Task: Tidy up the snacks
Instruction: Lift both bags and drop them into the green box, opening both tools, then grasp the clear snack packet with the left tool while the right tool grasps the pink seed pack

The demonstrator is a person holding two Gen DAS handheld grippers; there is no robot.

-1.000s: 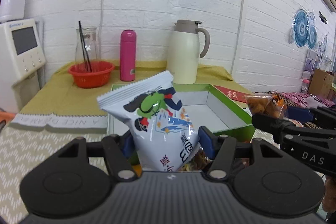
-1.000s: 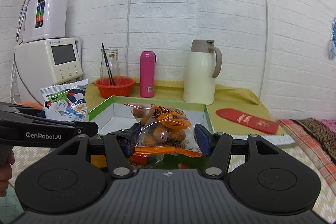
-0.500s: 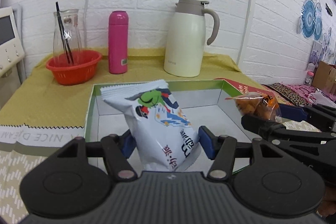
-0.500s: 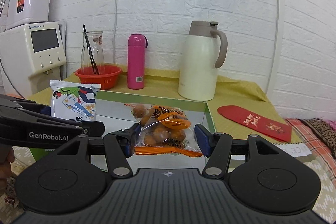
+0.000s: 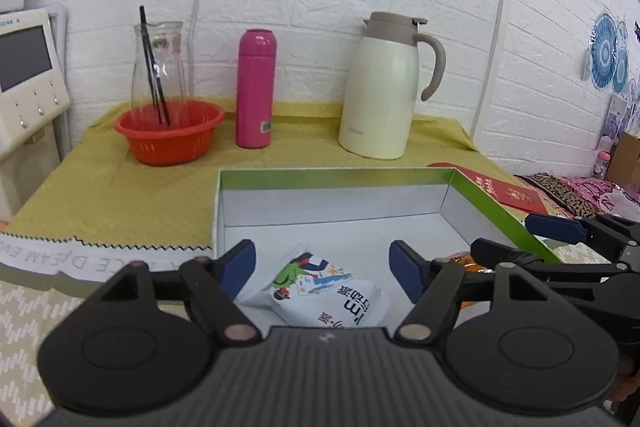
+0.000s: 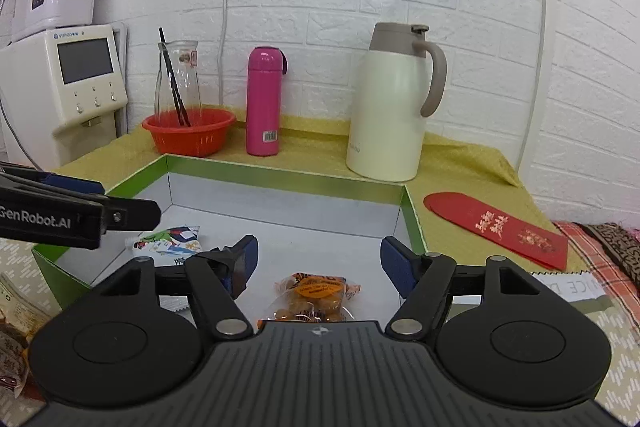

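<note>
A green-rimmed box with a white inside lies on the table. On its floor lies a white cartoon snack packet, below my left gripper, whose jaws are opening and do not touch it. An orange packet of round snacks also rests on the box floor, under my right gripper, whose blue pads stand wide apart, still opening, clear of it. The left gripper's arm crosses the right wrist view at the left; the right gripper's fingers show at the right of the left wrist view.
Behind the box stand a red basket with a glass jug, a pink flask and a cream thermos jug. A red envelope lies right of the box. A dispenser machine stands at the left. More snack packets lie near the box's left side.
Both grippers moved forward over the box, then opened. The white packet and the orange packet dropped from the pads onto the box floor.
</note>
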